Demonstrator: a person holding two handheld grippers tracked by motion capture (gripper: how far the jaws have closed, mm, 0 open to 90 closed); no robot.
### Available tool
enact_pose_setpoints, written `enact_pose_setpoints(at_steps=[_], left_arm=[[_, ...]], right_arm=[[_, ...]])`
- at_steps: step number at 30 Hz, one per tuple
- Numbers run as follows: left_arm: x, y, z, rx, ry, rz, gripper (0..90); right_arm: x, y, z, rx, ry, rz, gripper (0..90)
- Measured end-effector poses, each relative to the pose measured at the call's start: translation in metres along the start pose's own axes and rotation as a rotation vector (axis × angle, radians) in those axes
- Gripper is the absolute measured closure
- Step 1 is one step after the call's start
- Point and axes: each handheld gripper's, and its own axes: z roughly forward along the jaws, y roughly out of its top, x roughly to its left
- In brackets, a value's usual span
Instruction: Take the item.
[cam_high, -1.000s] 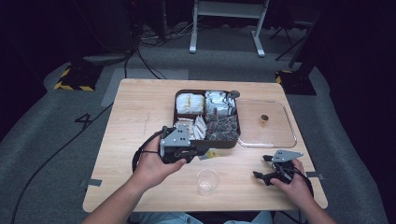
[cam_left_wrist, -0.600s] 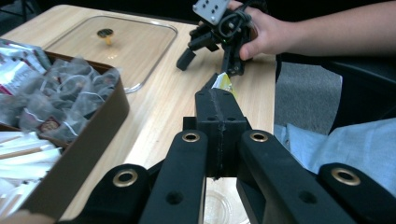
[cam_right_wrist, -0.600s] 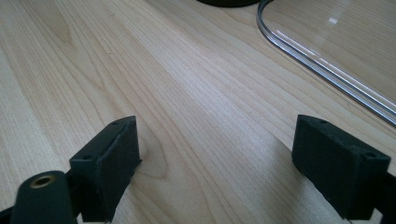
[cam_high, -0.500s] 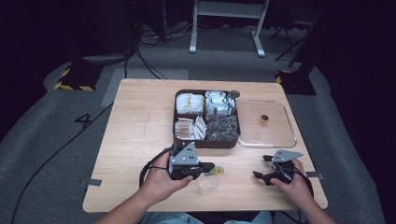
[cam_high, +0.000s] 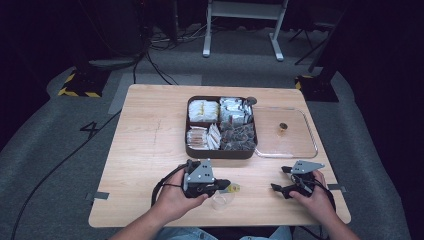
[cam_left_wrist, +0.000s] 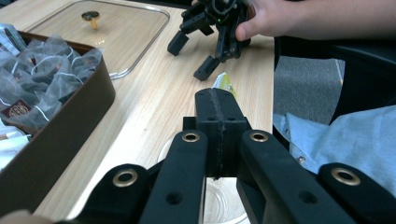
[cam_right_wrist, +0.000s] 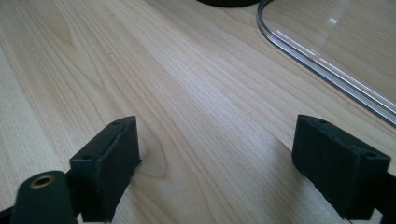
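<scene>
Hovering over the clear cup, the left gripper pinches what looks like a yellow tea packet. Right gripper rests wide open, empty, on the surface. Centre over the cup mouth before releasing.

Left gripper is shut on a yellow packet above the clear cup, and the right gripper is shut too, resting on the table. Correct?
Not quite. The right gripper is open: the right gripper view shows its jaws wide apart over bare table. The left gripper is shut on the yellow packet above the clear cup.
</scene>
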Motion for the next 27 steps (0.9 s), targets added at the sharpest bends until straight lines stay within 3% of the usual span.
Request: enact_pose_setpoints(at_steps=[12,15,23,27], left_arm=[[0.001,-0.0055,0.004,0.024,-0.017,-0.017,90.0],[0.0009,-0.0067,0.0043,0.022,-0.03,-0.043,76.4],[0.002,-0.0072,-0.0004,0.008,-0.011,-0.032,63.7],[0.0058,-0.008,-0.0054,-0.001,0.024,-0.039,57.0]], right_arm=[[0.0,0.0,0.0,0.0,0.0,0.0,15.1],[0.0,0.0,0.0,0.0,0.0,0.0,15.1],[-0.0001,0.0,0.0,0.0,-0.001,-0.002,15.2],[0.0,0.0,0.0,0.0,0.0,0.0,15.1]])
